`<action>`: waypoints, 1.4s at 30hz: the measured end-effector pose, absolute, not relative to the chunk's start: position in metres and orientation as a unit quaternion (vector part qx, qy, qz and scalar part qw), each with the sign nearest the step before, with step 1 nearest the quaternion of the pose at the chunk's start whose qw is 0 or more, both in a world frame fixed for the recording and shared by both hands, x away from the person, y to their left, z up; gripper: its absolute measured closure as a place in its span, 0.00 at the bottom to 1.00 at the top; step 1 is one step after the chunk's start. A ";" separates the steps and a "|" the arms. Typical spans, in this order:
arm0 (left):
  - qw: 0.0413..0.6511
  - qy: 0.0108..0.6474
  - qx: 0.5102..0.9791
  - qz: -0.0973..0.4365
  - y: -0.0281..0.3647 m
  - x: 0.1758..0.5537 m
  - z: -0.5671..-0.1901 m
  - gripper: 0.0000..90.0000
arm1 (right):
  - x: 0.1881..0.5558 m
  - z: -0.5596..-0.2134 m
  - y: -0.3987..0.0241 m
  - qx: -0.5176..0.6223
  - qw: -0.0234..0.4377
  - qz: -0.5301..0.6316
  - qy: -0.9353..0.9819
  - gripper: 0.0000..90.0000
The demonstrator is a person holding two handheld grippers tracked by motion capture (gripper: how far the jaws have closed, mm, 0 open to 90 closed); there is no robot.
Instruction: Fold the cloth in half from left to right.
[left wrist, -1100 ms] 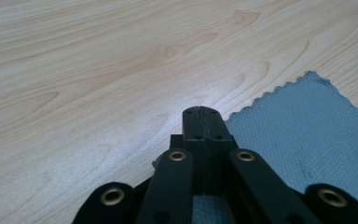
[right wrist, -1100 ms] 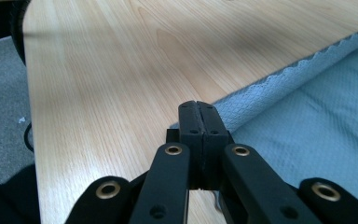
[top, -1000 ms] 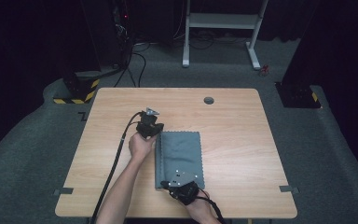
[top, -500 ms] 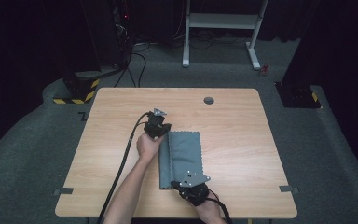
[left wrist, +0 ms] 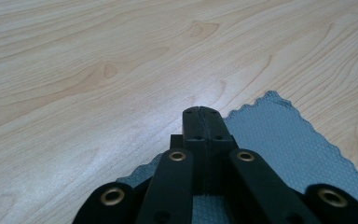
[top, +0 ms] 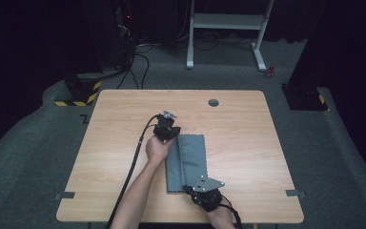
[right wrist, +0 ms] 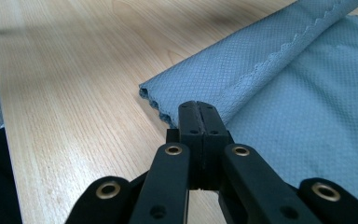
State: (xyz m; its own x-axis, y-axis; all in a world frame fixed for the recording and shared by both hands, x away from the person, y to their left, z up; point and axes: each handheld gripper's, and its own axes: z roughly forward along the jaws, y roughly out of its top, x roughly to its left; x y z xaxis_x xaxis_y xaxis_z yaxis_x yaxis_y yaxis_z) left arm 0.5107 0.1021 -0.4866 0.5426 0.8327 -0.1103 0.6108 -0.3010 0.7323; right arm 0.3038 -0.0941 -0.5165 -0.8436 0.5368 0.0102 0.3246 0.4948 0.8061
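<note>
Two closed grippers at opposite ends of a folded grey-blue cloth

The grey-blue scallop-edged woven cloth (top: 187, 162) lies folded lengthwise mid-table on the light wooden table (top: 248, 143). The left gripper (top: 167, 135), forearm stretched forward, sits at the cloth's far left corner; its jaws are pressed together, cloth beneath them, a pinch unclear. The right gripper (top: 190, 190), hand at the table's near edge, meets the cloth's near end, jaws likewise together beside the fold.

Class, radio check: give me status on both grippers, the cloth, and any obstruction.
Left gripper shut at the grey cloth far edge. Right gripper shut at its near edge. Cloth partly folded on the table. Nothing in the way.
</note>
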 end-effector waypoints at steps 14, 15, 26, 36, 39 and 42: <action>0.378 0.423 0.809 0.153 0.078 0.513 -0.480 1.00 | 0.301 -0.513 -0.109 0.264 0.130 0.434 0.851 1.00; 0.377 0.424 0.809 0.149 0.077 0.514 -0.481 1.00 | 0.300 -0.513 -0.111 0.265 0.133 0.434 0.851 1.00; 0.379 0.419 0.812 0.146 0.066 0.518 -0.483 1.00 | 0.299 -0.514 -0.129 0.283 0.141 0.432 0.844 1.00; 0.381 0.407 0.819 0.136 0.046 0.519 -0.490 1.00 | 0.295 -0.517 -0.144 0.300 0.146 0.431 0.839 1.00; 0.383 0.405 0.819 0.132 0.043 0.519 -0.491 1.00 | 0.293 -0.516 -0.147 0.302 0.148 0.432 0.837 1.00; 0.383 0.404 0.820 0.128 0.040 0.520 -0.491 1.00 | 0.293 -0.516 -0.149 0.304 0.148 0.431 0.837 1.00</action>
